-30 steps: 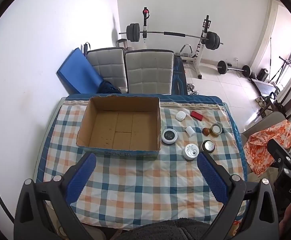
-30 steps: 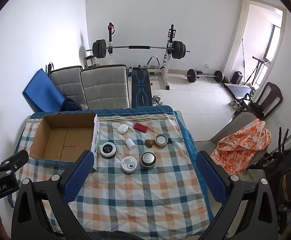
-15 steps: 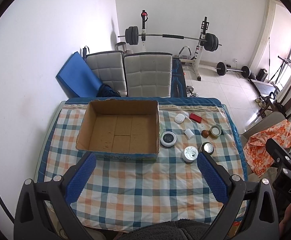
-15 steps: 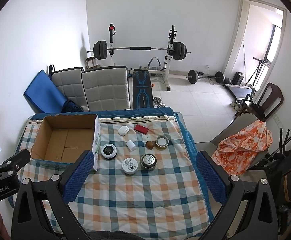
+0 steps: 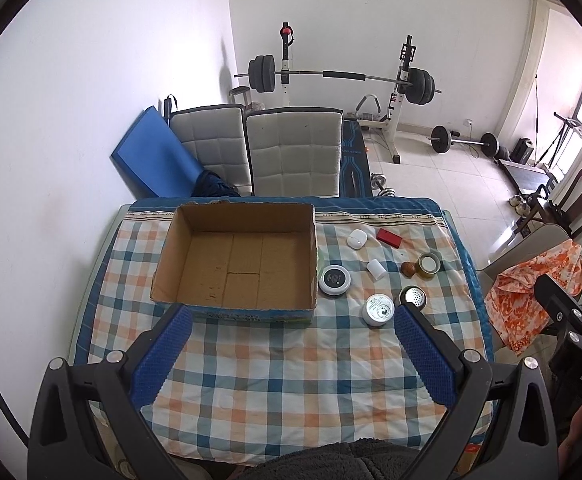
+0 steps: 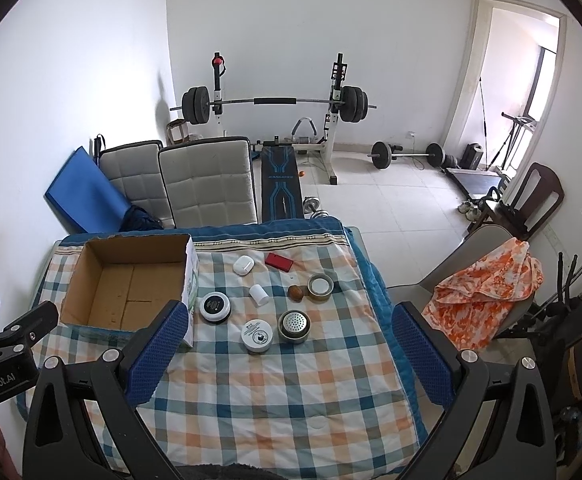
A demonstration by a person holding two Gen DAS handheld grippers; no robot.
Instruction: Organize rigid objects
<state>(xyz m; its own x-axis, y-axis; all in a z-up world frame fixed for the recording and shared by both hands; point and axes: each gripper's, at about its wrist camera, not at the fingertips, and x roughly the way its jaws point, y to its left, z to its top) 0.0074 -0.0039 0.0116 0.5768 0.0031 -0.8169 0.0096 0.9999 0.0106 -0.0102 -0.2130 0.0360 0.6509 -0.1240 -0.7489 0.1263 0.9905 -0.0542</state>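
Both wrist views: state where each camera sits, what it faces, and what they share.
Left wrist: above the table's near edge, facing the cardboard box; open left gripper frames it, right gripper's body at right.
Right wrist: further right, facing the small containers, white jar nearest; open right gripper, left gripper's body at left.
Shared: box, containers, checked tablecloth, chairs, barbell rack.

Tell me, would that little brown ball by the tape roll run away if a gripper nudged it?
Probably. The brown ball looks round, so a nudge could set it rolling, though the soft checked cloth may slow it. The tape roll beside it might stop it on that side. It looks small and likely light.
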